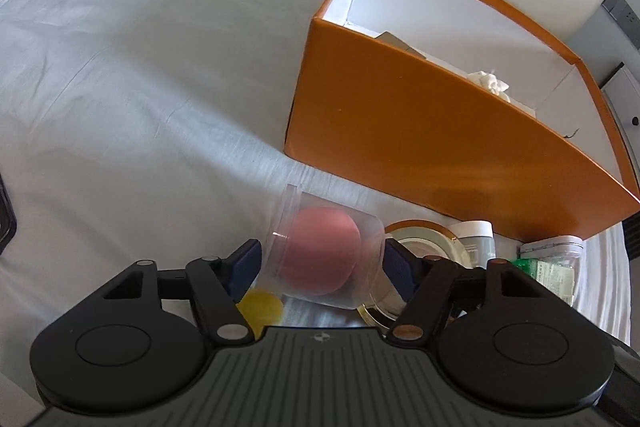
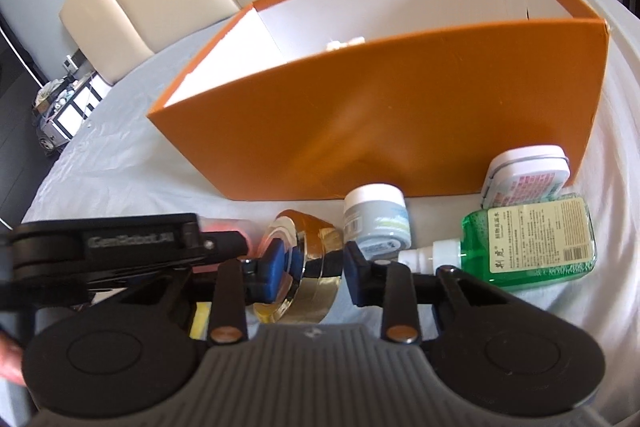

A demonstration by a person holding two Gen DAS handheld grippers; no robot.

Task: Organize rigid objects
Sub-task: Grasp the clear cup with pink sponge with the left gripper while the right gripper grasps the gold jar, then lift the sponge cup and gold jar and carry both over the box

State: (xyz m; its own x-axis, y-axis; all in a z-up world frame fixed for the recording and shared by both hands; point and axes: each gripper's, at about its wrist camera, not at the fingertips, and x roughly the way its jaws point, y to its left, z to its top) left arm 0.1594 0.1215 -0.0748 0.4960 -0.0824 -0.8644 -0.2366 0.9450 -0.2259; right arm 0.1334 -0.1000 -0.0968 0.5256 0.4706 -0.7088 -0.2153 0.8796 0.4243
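Blue pads of the left gripper (image 1: 320, 267) straddle a clear cup (image 1: 320, 259) holding a pink ball (image 1: 322, 251), untouched. Right gripper (image 2: 308, 267) clamps the gold jar (image 2: 308, 259); the orange box (image 2: 400, 131) stands just beyond.

A grey-sheeted table (image 1: 140, 67) carries an orange box (image 1: 420, 131), jars and a green bottle (image 2: 536, 243).
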